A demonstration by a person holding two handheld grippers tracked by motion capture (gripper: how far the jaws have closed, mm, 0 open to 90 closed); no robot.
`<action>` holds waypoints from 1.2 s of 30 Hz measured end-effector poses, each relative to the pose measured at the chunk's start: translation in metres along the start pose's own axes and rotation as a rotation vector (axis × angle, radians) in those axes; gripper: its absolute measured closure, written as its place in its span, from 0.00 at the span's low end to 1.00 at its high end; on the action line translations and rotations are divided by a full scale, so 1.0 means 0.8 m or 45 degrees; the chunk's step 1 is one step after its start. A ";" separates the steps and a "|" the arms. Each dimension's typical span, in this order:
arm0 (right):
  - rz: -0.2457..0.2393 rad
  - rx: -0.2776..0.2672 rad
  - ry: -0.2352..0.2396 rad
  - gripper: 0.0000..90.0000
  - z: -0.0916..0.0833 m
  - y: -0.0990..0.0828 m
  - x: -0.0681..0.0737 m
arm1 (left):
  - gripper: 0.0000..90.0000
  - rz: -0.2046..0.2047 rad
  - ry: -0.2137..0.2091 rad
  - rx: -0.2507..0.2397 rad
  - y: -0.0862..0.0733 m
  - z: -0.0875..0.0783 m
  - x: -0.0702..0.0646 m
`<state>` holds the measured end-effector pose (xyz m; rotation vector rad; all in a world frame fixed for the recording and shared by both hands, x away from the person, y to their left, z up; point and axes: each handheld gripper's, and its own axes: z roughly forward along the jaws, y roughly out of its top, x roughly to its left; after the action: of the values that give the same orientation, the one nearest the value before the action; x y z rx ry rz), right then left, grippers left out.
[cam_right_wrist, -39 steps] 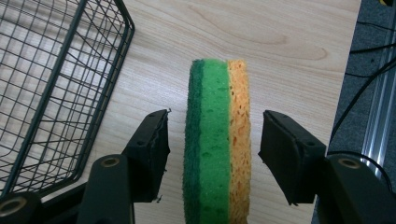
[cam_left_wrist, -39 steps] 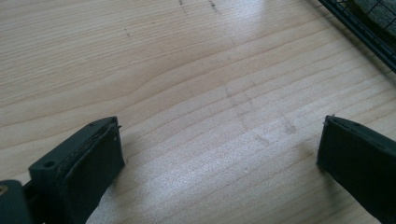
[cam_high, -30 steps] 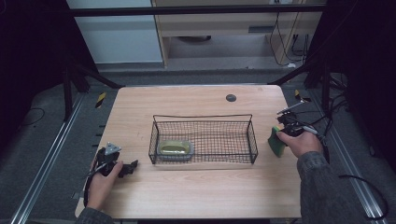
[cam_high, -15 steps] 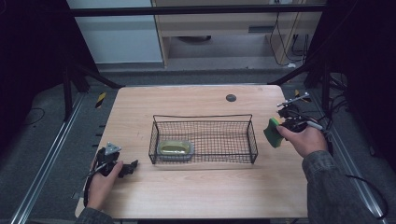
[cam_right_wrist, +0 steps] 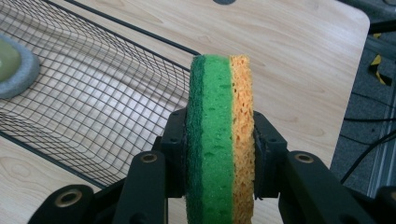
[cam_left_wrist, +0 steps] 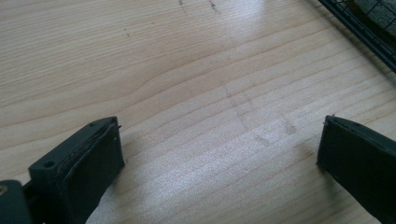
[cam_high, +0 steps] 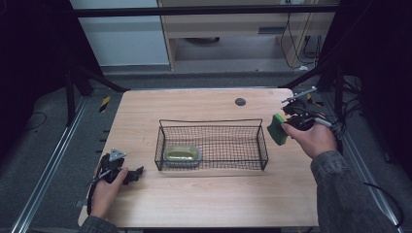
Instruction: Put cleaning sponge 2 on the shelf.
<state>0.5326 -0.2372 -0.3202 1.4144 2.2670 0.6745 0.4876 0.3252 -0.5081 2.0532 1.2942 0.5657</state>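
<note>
Right tool (cam_right_wrist: 219,154) pinches a green-and-yellow sponge (cam_right_wrist: 220,135) on edge, raised off the worktop (cam_high: 204,199) just beyond the right end wall of the wire basket (cam_high: 262,141). Basket stands mid-worktop, between the two tools; a green oval pad (cam_high: 182,155) lies in its left end. Left tool (cam_left_wrist: 219,158) rests near the front-left corner, jaws spread over bare wood. Small dark disc (cam_high: 240,101) behind the basket.

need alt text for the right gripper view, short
The right tool grips a green and yellow sponge on edge between its two black jaws, above a light wooden table. To the left is a black wire basket holding a grey-rimmed greenish object at the picture's left edge.
</note>
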 end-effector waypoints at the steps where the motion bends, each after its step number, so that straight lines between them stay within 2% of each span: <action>1: -0.004 -0.003 0.004 0.71 -0.002 0.002 0.002 | 0.00 0.000 0.000 0.000 0.000 0.000 0.000; 13: -0.056 -0.048 0.022 0.71 -0.013 0.016 0.022 | 0.00 0.001 0.000 0.000 0.000 0.000 0.000; 28: -0.072 -0.074 0.068 0.71 -0.012 0.024 0.038 | 0.00 0.000 0.000 0.000 0.000 0.000 0.000; 36: -0.081 -0.080 0.076 0.71 -0.011 0.025 0.042 | 0.00 0.001 0.000 0.000 0.000 0.000 0.000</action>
<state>0.5280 -0.2010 -0.3035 1.3038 2.3048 0.7699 0.4876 0.3252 -0.5081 2.0537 1.2937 0.5658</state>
